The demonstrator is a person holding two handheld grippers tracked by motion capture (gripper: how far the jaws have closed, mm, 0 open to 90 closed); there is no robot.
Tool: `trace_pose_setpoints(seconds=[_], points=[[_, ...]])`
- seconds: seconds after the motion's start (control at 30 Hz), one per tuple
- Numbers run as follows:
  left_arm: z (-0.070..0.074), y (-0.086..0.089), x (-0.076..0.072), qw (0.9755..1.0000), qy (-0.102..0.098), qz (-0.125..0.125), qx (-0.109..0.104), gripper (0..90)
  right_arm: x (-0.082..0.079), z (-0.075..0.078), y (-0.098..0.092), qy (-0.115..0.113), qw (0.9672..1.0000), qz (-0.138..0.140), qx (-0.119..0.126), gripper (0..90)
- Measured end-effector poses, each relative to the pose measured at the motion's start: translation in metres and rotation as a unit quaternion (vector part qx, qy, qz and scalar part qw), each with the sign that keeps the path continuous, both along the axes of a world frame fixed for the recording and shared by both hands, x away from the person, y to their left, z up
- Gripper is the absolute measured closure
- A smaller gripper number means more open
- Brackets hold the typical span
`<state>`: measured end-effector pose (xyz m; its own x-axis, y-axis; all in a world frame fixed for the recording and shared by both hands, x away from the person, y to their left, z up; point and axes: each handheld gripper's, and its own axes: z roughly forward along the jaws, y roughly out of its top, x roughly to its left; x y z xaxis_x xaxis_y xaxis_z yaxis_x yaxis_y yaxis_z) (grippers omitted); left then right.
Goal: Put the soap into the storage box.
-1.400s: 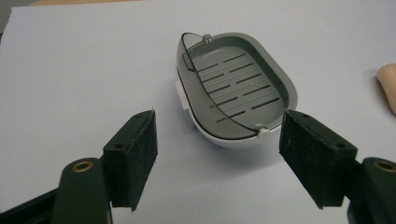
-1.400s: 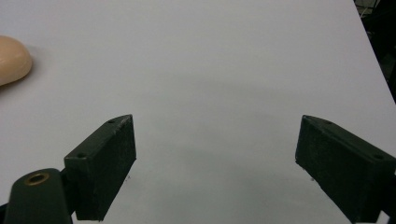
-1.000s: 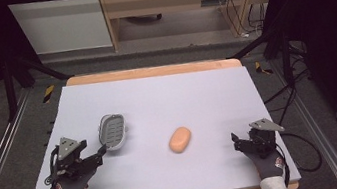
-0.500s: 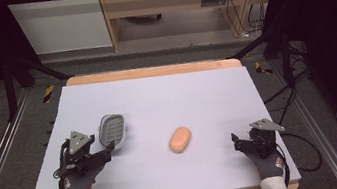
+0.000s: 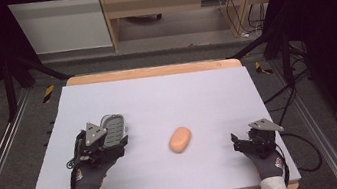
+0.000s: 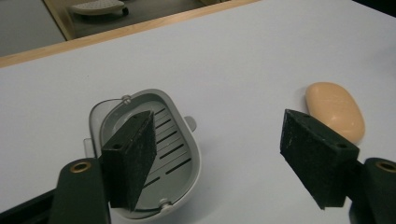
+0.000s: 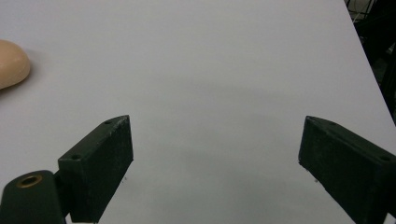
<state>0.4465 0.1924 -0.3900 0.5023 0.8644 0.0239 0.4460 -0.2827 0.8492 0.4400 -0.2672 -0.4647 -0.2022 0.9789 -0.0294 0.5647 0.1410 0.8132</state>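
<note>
change since earlier: left gripper has travelled forward and inward over the last second, from the near left of the table up to the soap dish; right gripper has stayed put; soap and dish have not shifted.
left gripper: jaws spread wide, holding nothing. in the left gripper view one jaw sits over the dish's slotted floor, the other stands out over bare table on the soap side (contact with the dish cannot be told).
soap dish: grey oval tray with a slotted drain insert, lying flat on the left half of the table, partly covered by the gripper in the high view.
soap bar: peach-orange, rounded, lying near the table's middle, apart from the dish, between the two grippers; also seen at the left edge of the right gripper view.
right gripper: jaws wide apart, empty, low over bare table at the near right, well apart from the soap.
table: pale lavender-white top, wooden edge at the far side.
hands: dark gloves, both entering from the near edge.
</note>
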Motion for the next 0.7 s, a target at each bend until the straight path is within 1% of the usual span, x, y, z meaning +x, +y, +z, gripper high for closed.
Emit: trace_pose_setpoints(seconds=[0.03,0.17,0.23,0.4,0.5,0.57,0.7], points=[[0.000,-0.003,0.000,1.0000,-0.001,-0.001,-0.003,26.4,0.000,0.000,0.000,-0.002,1.0000,-0.001,-0.001,10.1],[0.001,-0.012,0.002,1.0000,-0.002,-0.009,0.004,26.2,0.000,0.000,0.001,-0.002,1.0000,0.000,-0.002,10.0],[0.001,-0.017,0.003,0.9999,0.000,-0.012,0.000,26.2,0.000,0.001,0.001,-0.002,1.0000,0.001,-0.002,10.0],[0.002,-0.028,0.006,0.9997,0.005,-0.025,0.008,26.2,0.000,0.001,0.001,-0.002,1.0000,0.001,-0.003,9.9],[0.003,-0.034,0.008,0.9995,0.007,-0.029,0.008,26.2,0.000,0.001,0.002,-0.002,1.0000,0.001,-0.003,9.9],[0.004,-0.038,0.009,0.9992,0.008,-0.036,0.013,26.2,0.000,0.001,0.002,-0.002,1.0000,0.002,-0.002,9.8],[0.003,-0.047,0.012,0.9989,0.012,-0.042,0.018,26.2,0.000,0.001,0.003,-0.002,1.0000,0.003,-0.002,9.8]])
